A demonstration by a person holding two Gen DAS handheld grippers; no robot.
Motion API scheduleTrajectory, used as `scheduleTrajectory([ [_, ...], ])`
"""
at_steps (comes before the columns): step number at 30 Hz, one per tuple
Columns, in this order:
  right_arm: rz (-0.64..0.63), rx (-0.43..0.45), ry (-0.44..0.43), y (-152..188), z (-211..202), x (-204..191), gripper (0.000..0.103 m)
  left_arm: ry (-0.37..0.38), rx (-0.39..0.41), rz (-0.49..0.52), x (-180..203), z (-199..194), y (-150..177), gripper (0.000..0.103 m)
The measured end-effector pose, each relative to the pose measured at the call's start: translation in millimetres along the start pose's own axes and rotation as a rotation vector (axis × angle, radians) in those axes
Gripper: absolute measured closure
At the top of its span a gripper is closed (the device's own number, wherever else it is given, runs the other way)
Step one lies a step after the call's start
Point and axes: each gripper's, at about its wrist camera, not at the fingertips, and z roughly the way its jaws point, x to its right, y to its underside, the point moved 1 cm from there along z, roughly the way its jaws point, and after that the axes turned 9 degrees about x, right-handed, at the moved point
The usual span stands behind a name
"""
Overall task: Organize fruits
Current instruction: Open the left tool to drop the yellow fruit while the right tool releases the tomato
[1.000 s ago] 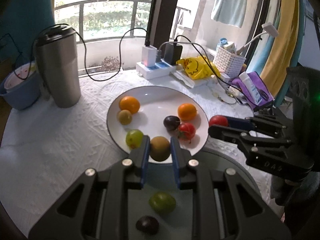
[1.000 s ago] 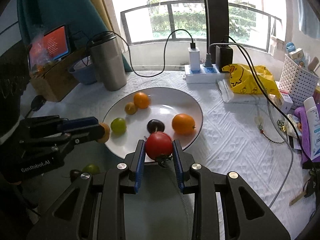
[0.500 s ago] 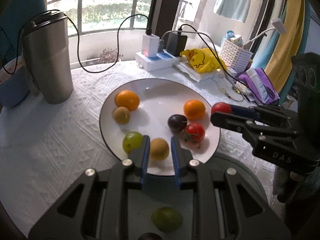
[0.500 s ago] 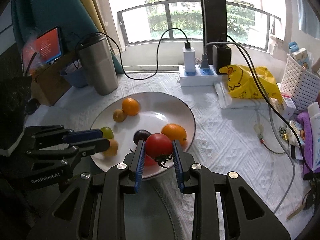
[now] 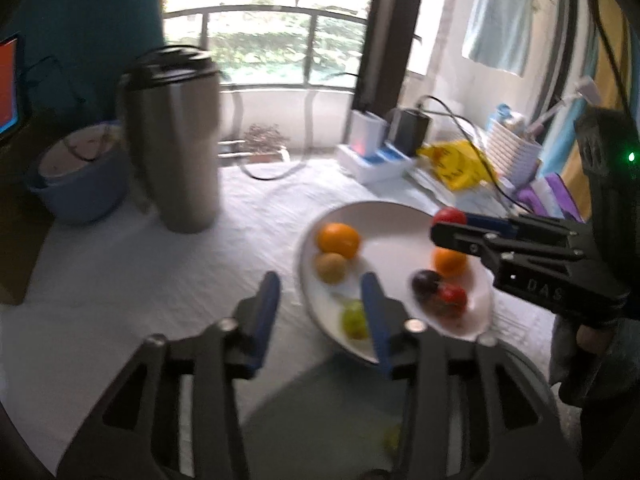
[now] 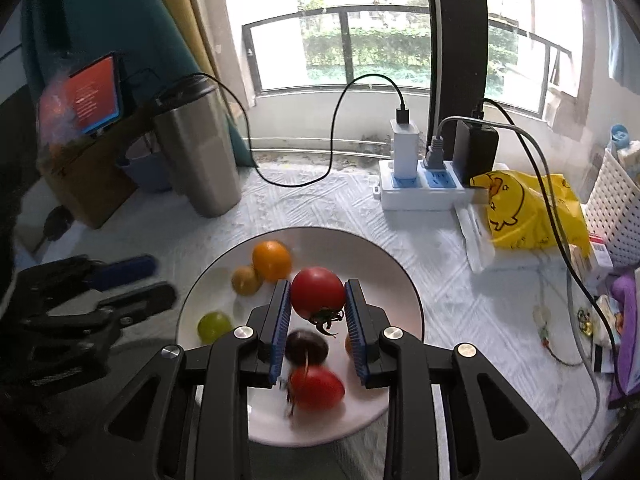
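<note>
Hovering over the plate (image 6: 404, 280), the right gripper (image 6: 318, 316) is clamping 1 tomato (image 6: 317, 292) for placing; the left gripper (image 5: 320, 312) is opening, empty.

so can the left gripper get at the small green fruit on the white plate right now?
Probably yes. The left gripper is opening with nothing between its jaws, and the green fruit sits uncovered near the white plate's near-left rim, just beside it.
</note>
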Motion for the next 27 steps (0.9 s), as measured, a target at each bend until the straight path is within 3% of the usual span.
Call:
scheduleTrajectory([
  [5,0.024,-0.027,0.036,-5.5,26.8,1.0,0.074,-0.082,0.017,-0.031,-26.1,1.6,-0.4,0.056],
  [11,0.043,-0.048,0.069,-6.9,47.1,4.8,0.074,-0.126,0.007,-0.081,-44.6,6.5,5.3,0.056],
  [19,0.066,-0.071,0.095,-2.2,55.2,10.1,0.074,-0.142,0.001,-0.093,-47.8,6.1,9.2,0.056],
  [22,0.068,-0.058,0.099,-4.8,48.5,7.5,0.064,-0.141,0.003,-0.089,-44.5,3.3,9.4,0.056],
  [27,0.069,-0.037,0.089,-5.6,31.9,1.8,0.063,-0.130,0.020,-0.073,-35.0,-8.4,7.5,0.056],
])
